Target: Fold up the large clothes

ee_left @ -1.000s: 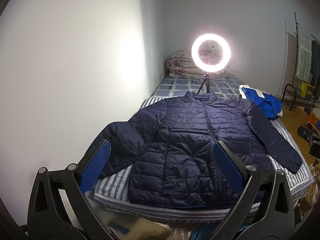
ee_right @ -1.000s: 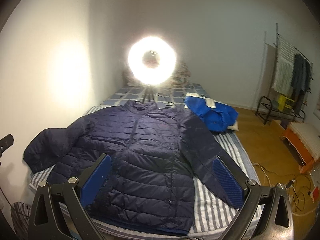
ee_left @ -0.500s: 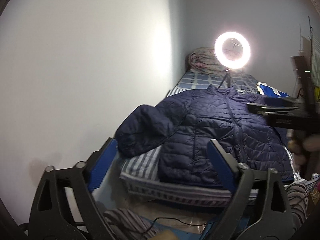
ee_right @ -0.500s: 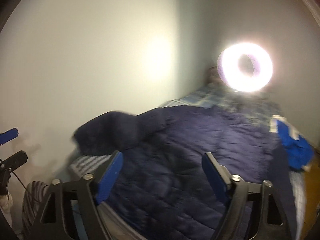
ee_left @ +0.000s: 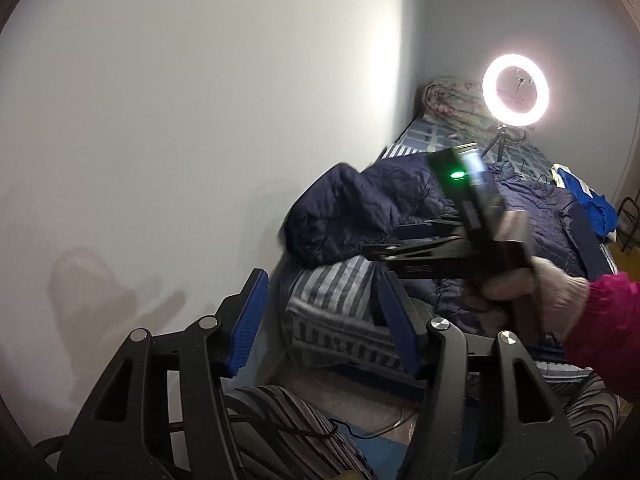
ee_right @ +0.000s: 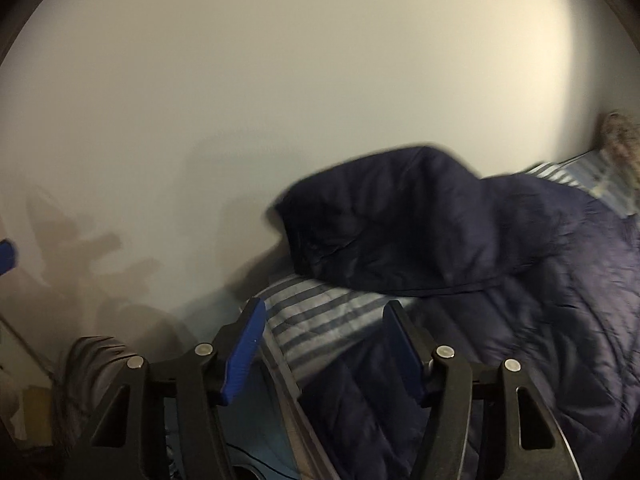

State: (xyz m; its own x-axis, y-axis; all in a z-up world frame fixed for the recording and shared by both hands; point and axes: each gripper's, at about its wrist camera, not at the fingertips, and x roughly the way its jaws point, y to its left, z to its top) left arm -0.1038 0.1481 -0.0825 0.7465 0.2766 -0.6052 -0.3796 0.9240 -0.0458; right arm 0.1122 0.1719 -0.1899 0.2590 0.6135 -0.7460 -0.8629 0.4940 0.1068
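A navy quilted jacket (ee_left: 404, 208) lies spread on a bed with a blue-and-white striped sheet (ee_left: 332, 292). Its left sleeve (ee_right: 384, 224) is bunched against the white wall. My left gripper (ee_left: 320, 312) is open and empty, off the bed's near left corner. My right gripper (ee_right: 324, 344) is open and empty, low over the jacket's hem and the striped sheet near the bunched sleeve. In the left wrist view the right gripper (ee_left: 392, 240) reaches leftward over the jacket, held by a gloved hand (ee_left: 532, 296).
A lit ring light (ee_left: 515, 96) on a tripod stands at the far end of the bed, with a rolled quilt (ee_left: 452, 100) behind it. A blue garment (ee_left: 588, 196) lies at the far right. The white wall (ee_left: 200, 120) runs along the bed's left side.
Both grippers have swung left toward the wall side of the bed. The right gripper has come down close to the bunched sleeve and now crosses the left wrist view.
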